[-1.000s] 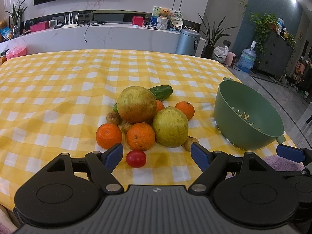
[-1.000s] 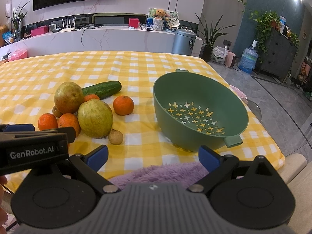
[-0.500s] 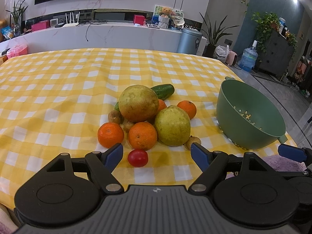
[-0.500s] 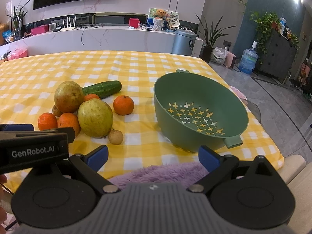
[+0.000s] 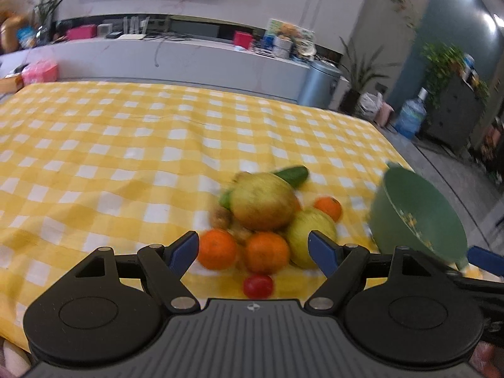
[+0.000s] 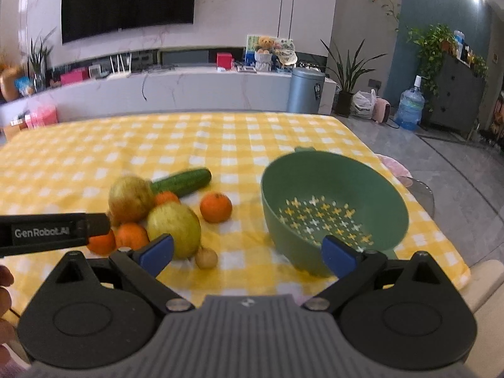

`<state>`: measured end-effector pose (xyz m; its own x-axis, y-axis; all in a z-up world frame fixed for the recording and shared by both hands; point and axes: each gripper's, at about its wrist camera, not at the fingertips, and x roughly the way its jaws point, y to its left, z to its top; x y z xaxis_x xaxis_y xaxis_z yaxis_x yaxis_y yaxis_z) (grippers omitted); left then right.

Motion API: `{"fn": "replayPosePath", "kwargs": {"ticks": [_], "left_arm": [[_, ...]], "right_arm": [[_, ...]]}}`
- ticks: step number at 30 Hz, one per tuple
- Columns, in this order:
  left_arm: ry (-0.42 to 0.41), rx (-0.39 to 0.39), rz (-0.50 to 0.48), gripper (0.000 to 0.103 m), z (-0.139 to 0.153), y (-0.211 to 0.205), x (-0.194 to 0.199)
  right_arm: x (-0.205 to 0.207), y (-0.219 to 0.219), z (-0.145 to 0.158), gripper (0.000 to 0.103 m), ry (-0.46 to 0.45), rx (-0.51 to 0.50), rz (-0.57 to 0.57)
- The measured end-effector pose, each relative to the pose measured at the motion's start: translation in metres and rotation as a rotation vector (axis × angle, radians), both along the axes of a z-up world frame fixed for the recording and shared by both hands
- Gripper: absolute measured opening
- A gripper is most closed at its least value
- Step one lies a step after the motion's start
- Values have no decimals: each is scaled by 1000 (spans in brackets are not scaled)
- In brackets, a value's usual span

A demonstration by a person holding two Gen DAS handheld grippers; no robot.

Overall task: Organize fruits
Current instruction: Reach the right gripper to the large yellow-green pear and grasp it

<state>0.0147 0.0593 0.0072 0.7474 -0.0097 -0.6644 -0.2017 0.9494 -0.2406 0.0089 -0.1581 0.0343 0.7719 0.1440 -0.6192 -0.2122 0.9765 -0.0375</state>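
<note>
Left gripper [image 5: 253,249]: its blue fingers are spread wide and hold nothing; it hovers low over the near edge of the fruit pile.
Right gripper [image 6: 247,250]: its fingers are also wide apart and empty; it points at the space between the pile and the colander.
Fruit pile: it lies on the yellow checked tablecloth [image 5: 126,145], to the left of the colander, all pieces close together.
Pears: one large yellow-brown pear [image 5: 261,200] sits at the back of the pile, a second greener pear [image 5: 310,228] is in front and to the right.
Oranges: two oranges [image 5: 217,249] [image 5: 267,252] lie side by side at the front; one more orange [image 6: 215,207] lies a little apart, on the colander side.
Cucumber [image 6: 184,182]: it lies behind the pears, with its end pointing toward the colander.
Tomato [image 5: 257,286]: small and red, it is the nearest piece, between the left gripper's fingers in the view.
Small brown fruit [image 6: 206,257]: it rests just beside the greener pear, at the front.
Green colander [image 6: 334,208]: it is empty and tilted, with its opening toward the right camera.
Picture quality: the left view is blurred.
</note>
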Motion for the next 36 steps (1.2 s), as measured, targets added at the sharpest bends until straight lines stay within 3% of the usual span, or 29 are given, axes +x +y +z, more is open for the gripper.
{"fn": "replayPosePath", "kwargs": {"ticks": [5, 9, 14, 23, 28, 30, 31, 36], "left_arm": [[18, 27, 27, 93, -3, 25, 10], [64, -18, 42, 93, -17, 45, 20], [108, -61, 32, 93, -31, 55, 26], [147, -11, -80, 92, -46, 45, 38], [149, 9, -101, 93, -48, 39, 40], [162, 17, -93, 93, -50, 39, 43], [168, 26, -90, 93, -51, 39, 43], [173, 0, -79, 93, -53, 43, 45]], "right_arm": [[17, 9, 17, 96, 0, 80, 57], [40, 28, 27, 96, 31, 154, 135], [83, 69, 19, 94, 186, 209, 268], [145, 123, -27, 93, 411, 159, 262], [147, 135, -36, 92, 414, 99, 331], [149, 144, -42, 82, 416, 47, 347], [149, 146, -47, 82, 420, 26, 353], [140, 156, -52, 79, 349, -78, 388]]}}
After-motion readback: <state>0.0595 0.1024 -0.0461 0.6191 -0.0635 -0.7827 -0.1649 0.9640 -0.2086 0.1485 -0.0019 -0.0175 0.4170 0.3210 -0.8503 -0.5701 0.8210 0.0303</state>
